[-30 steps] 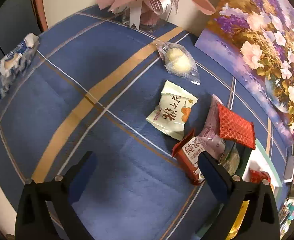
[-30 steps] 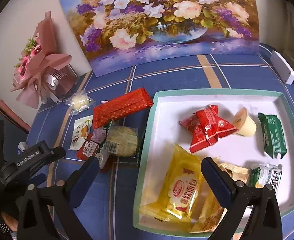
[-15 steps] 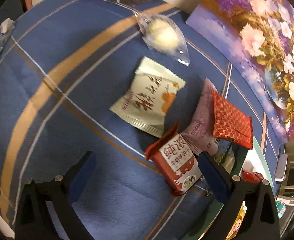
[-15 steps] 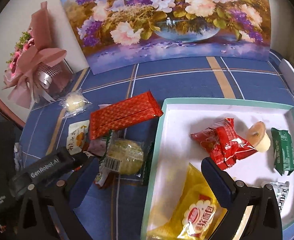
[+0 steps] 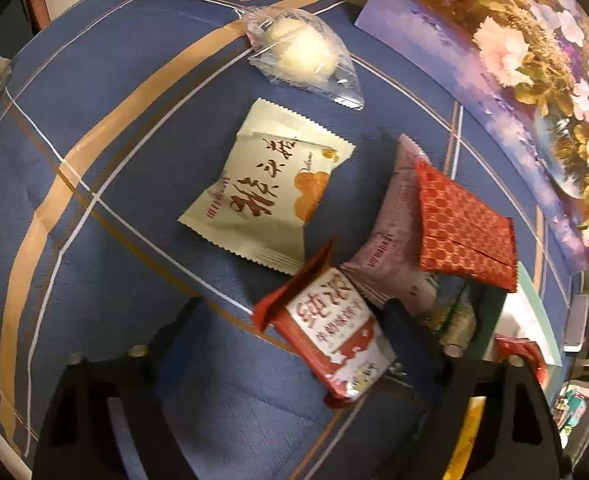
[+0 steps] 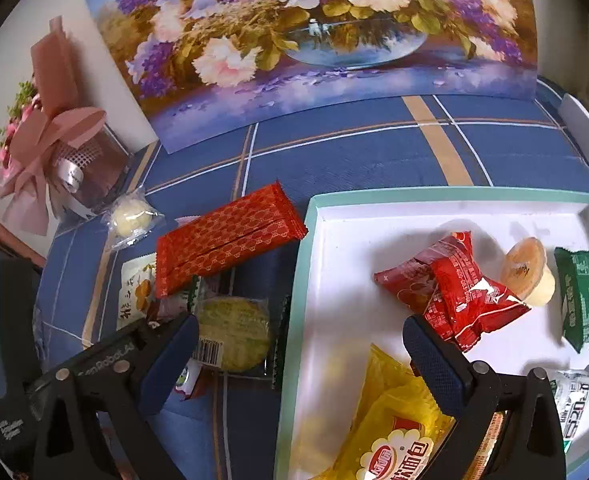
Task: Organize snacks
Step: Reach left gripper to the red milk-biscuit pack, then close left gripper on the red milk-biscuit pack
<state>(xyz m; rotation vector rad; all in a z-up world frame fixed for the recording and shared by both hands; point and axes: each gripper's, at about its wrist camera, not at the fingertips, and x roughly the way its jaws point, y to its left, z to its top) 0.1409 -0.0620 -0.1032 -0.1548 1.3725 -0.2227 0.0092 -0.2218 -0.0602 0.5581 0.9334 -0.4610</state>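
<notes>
Loose snacks lie on the blue cloth left of a white tray with a green rim: a cream packet, a red-and-white packet, a pink packet, a long red wafer pack, a round green cake in clear wrap and a clear-wrapped white sweet. My left gripper is open, low over the cloth, its fingers straddling the red-and-white packet. My right gripper is open above the tray's left rim. The tray holds a red packet, a yellow bag and a green packet.
A flower painting leans on the wall behind the cloth. A pink bouquet stands at the back left. A white device lies at the right edge. A jelly cup and a white-green packet are in the tray.
My left gripper moved forward and down toward the snack pile; the red-and-white packet now sits between its fingers. My right gripper shifted left, from over the tray to over its left rim.
</notes>
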